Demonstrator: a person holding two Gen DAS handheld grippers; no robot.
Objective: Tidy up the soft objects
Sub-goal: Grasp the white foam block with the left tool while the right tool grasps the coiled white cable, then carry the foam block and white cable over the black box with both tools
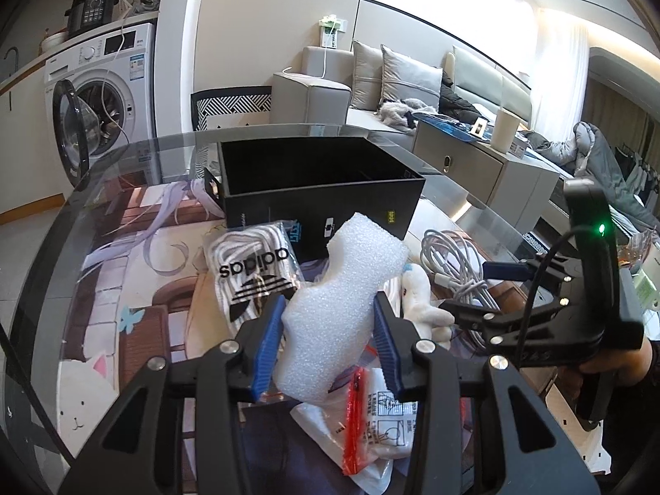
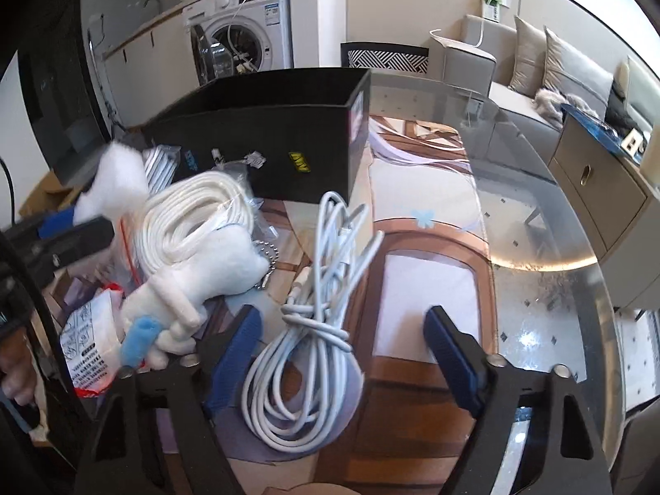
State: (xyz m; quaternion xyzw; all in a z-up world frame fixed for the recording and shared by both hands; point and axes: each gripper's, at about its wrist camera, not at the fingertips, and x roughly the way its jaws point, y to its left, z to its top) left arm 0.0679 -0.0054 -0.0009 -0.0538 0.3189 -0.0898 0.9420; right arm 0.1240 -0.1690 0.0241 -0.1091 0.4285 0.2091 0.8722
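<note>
So my left gripper (image 1: 328, 342) is clamped on the white foam block (image 1: 342, 301), blue pads squeezing both sides, and the block sits just above the clutter in front of the black box (image 1: 321, 189). Under it there's a red-zip bag (image 1: 371, 420), and the adidas bag (image 1: 251, 276) lies to its left. My right gripper (image 2: 342, 354) is spread wide, fingers either side of the coiled white cable (image 2: 305, 371) and not pinching it. A white plush toy (image 2: 198, 288) lies just beside that on the glass table (image 2: 557, 288).
</note>
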